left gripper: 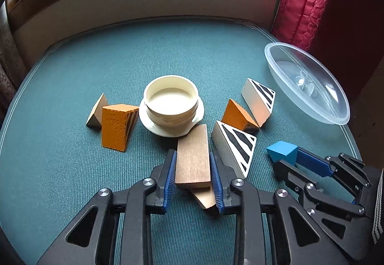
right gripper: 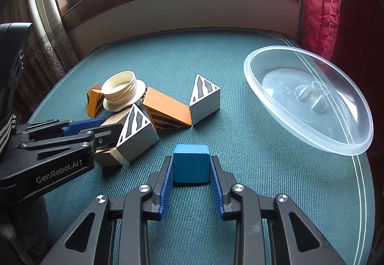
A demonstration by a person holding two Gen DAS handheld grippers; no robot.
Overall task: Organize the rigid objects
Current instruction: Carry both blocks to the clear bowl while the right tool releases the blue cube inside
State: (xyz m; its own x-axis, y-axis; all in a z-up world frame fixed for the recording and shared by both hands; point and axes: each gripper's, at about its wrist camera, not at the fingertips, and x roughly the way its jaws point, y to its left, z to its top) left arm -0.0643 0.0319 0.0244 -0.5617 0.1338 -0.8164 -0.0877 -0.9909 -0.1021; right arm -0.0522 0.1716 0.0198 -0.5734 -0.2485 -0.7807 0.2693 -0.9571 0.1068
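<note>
My left gripper (left gripper: pixel 193 159) is shut on a brown wooden block (left gripper: pixel 193 157) that lies over another wooden piece (left gripper: pixel 204 197) on the teal table. A zebra-striped wedge (left gripper: pixel 236 147) touches its right finger. My right gripper (right gripper: pixel 191 164) is shut on a blue cube (right gripper: pixel 190 163); the cube also shows in the left wrist view (left gripper: pixel 282 152). A clear plastic bowl (right gripper: pixel 309 99) sits at the right and holds no blocks.
A cream jar lid (left gripper: pixel 171 106) stands mid-table. Orange wedges (left gripper: pixel 118 125) (left gripper: pixel 238 116), a plain wooden wedge (left gripper: pixel 96 112) and a second striped wedge (left gripper: pixel 259 99) lie around it. A red quilted curtain (left gripper: pixel 324 0) hangs right of the bowl. The table edge (right gripper: pixel 362 193) curves near the bowl.
</note>
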